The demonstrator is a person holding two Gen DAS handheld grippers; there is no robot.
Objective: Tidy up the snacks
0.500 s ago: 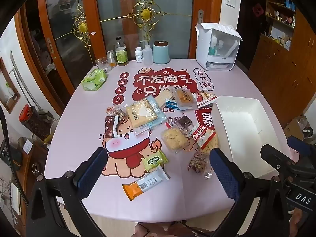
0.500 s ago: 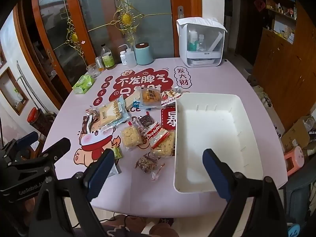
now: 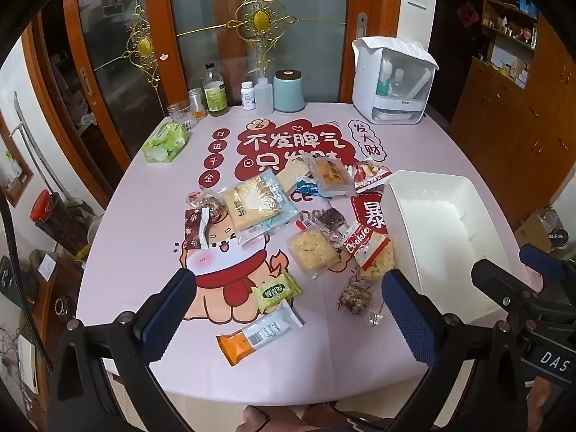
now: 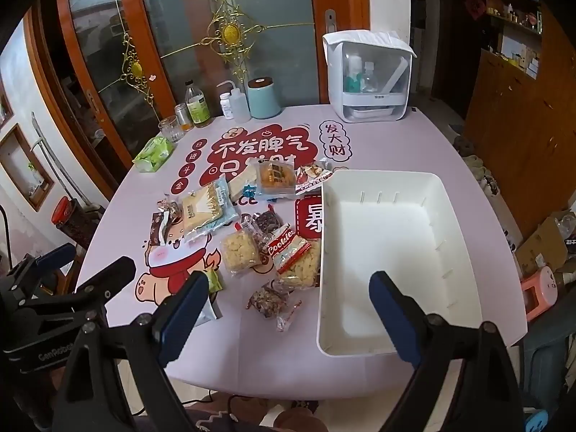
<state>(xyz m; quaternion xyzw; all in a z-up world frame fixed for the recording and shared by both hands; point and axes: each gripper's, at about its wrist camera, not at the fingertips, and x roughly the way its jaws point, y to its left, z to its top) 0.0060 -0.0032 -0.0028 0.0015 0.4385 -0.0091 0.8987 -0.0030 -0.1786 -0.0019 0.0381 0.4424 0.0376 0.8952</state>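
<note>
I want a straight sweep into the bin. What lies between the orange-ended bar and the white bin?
In the left wrist view, a clear packet of dark nut mix lies between the orange-ended bar and the white bin.

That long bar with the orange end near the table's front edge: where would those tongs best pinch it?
Probably across the narrow middle of the orange-ended bar, coming straight down from above. It lies flat and slanted on the table, clear of other packets, so the left tongs, already open nearby, should turn to straddle its short width.

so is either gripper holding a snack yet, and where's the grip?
Nothing held. The left gripper and right gripper both stand open above the table, with no snack between their fingers.
</note>
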